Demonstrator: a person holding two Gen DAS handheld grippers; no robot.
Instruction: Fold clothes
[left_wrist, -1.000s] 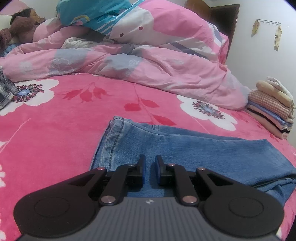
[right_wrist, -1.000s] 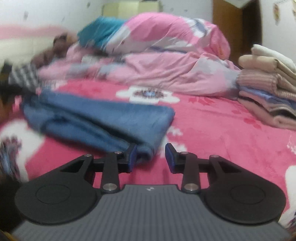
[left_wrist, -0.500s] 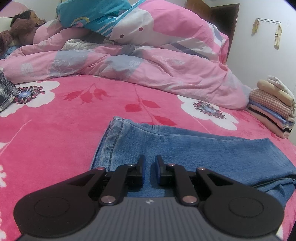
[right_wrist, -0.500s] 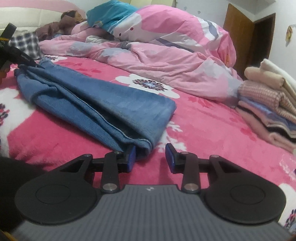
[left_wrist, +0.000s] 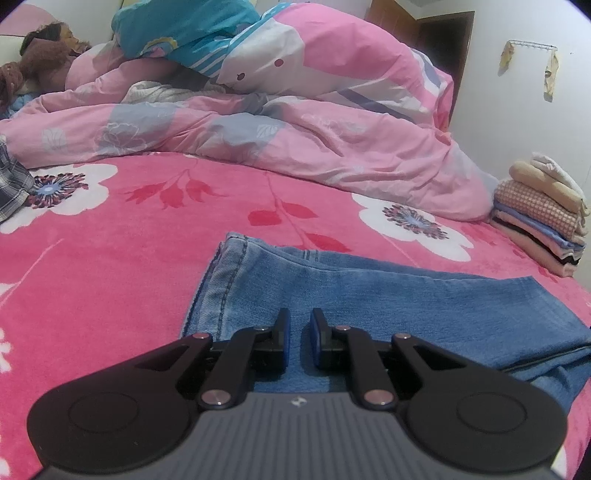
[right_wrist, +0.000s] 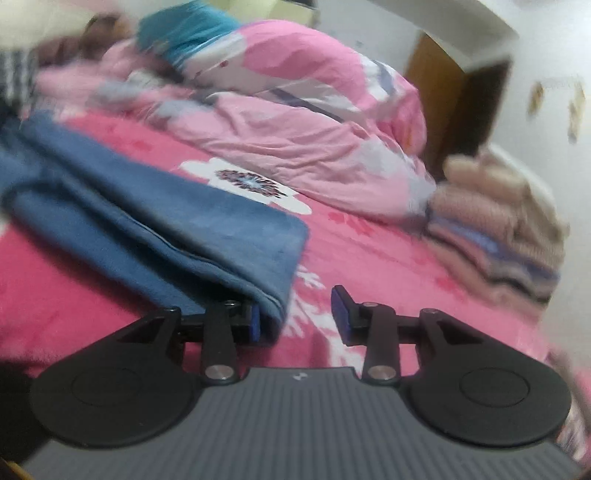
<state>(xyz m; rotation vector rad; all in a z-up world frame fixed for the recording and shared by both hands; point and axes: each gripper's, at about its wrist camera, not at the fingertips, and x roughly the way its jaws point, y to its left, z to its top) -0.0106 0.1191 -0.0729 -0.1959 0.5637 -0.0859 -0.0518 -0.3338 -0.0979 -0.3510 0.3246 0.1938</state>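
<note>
We read the jeans (left_wrist: 369, 306) as heavy, soft denim that grips rather than slips; folded edges and hems look the best hold. They lie folded lengthwise on the pink blanket (left_wrist: 110, 277). Our left gripper (left_wrist: 298, 332) sits over the hem end, jaws nearly shut with denim in the narrow gap, seemingly pinched. Our right gripper (right_wrist: 295, 314) is opening, jaws fairly wide; the folded corner (right_wrist: 273, 295) lies against the left pad, the right pad clear of it

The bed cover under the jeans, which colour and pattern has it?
Bright pink bed cover with white flowers and red leaves; clearest in the left wrist view.
</note>
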